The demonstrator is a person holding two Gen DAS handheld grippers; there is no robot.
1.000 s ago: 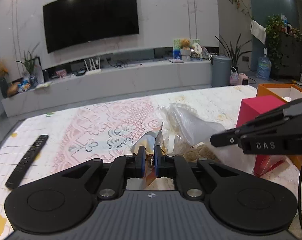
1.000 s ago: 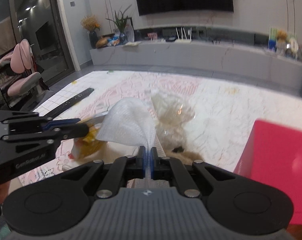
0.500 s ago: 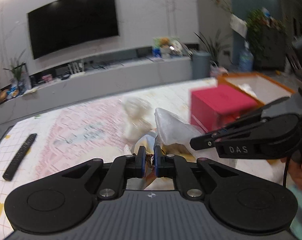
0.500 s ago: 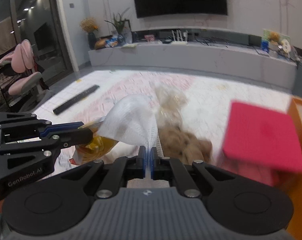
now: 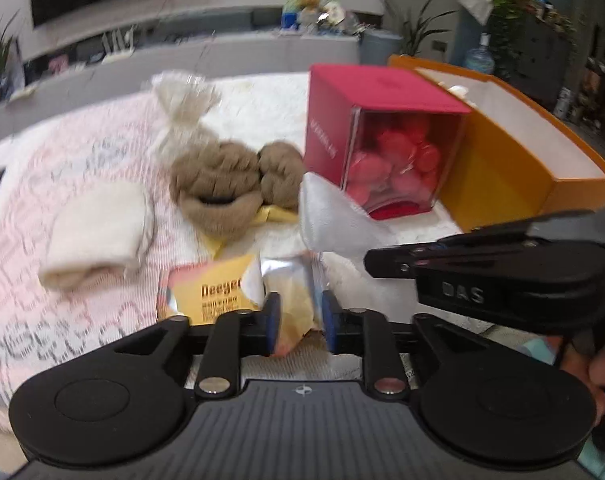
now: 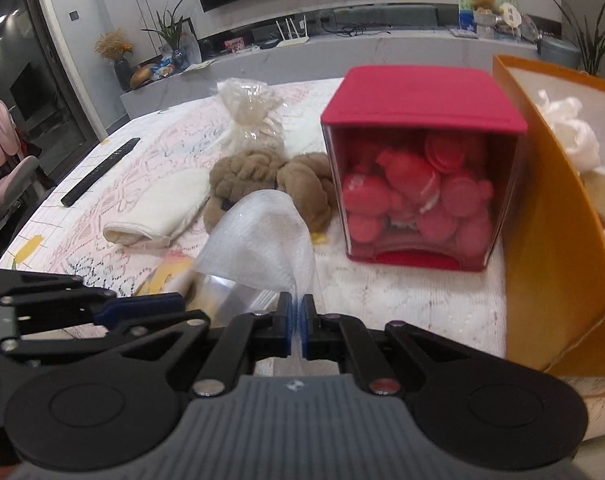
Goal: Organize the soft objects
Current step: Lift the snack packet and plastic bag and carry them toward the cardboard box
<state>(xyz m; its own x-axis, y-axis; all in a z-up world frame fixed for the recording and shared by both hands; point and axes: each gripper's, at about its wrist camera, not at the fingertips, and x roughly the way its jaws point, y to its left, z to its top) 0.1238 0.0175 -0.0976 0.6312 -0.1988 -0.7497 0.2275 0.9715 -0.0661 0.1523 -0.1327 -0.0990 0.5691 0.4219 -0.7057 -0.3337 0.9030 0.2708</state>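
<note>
The left gripper [image 5: 297, 322] is opening, a yellow snack packet [image 5: 218, 290] between its fingers. The right gripper [image 6: 297, 322] pinches a white bubble-wrap bag [image 6: 262, 240]. Beyond, on the worktop [image 6: 402, 292], lie a brown plush [image 6: 258, 178], a red box [image 6: 422, 184] and, far right, an orange box [image 6: 550, 240].

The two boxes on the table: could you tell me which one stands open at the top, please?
The orange box is open, with white stuffing showing inside. The red box beside it is capped by a solid red lid.

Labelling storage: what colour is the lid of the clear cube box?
Red lid, clearest in the right wrist view.
</note>
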